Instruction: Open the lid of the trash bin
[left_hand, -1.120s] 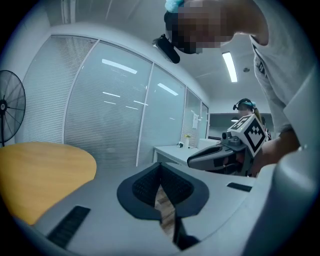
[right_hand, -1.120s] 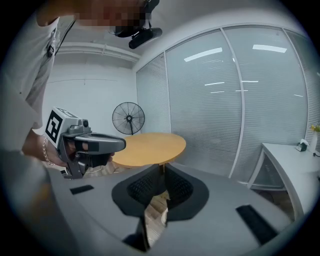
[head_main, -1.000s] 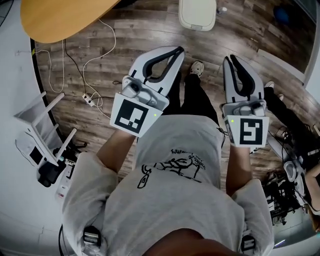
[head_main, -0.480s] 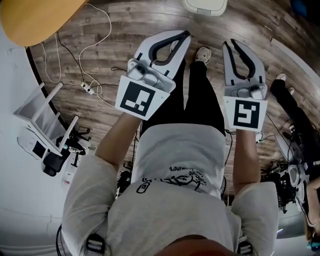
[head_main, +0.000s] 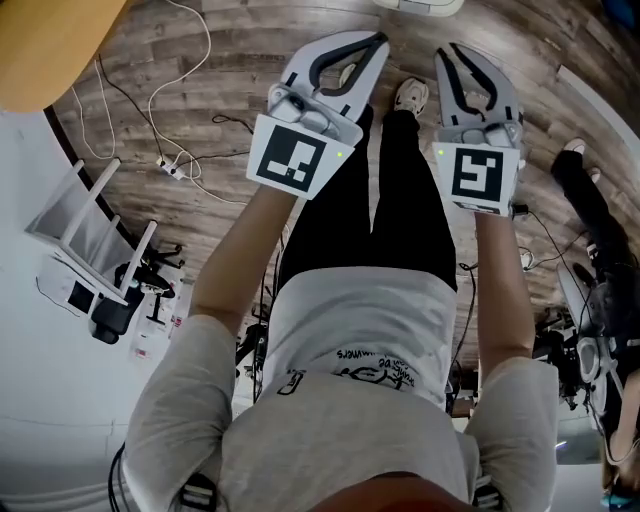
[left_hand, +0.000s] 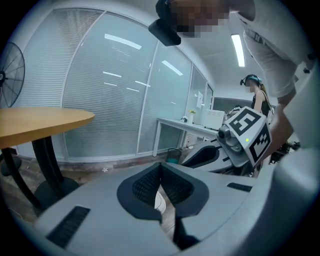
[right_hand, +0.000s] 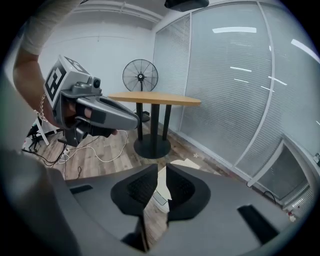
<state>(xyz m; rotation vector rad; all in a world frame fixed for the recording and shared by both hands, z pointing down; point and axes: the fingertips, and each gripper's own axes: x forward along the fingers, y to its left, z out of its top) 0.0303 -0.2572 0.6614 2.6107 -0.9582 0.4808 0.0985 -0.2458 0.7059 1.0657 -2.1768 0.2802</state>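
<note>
The white trash bin (head_main: 415, 5) stands on the wooden floor, cut off by the top edge of the head view. Only slivers of its lid show through the jaw gaps: (left_hand: 157, 200) in the left gripper view, (right_hand: 160, 196) in the right gripper view. My left gripper (head_main: 377, 40) (left_hand: 160, 167) hangs short of the bin, shut with its tips touching and nothing held. Beside it, my right gripper (head_main: 447, 50) (right_hand: 161, 171) points down toward the bin. Its jaws are opening, with a narrow gap and nothing between them.
A round wooden table (head_main: 50, 40) (right_hand: 155, 98) stands at the left on a black pedestal. White cables (head_main: 190, 60) and a power strip (head_main: 165, 165) lie on the floor. A white rack (head_main: 85, 240) leans at the left. Another person (head_main: 585, 210) is at the right. Glass walls ring the room.
Both grippers have sunk and reached forward, toward the bin. The bin has slid to the top edge of the head view. The right jaws have parted slightly.
</note>
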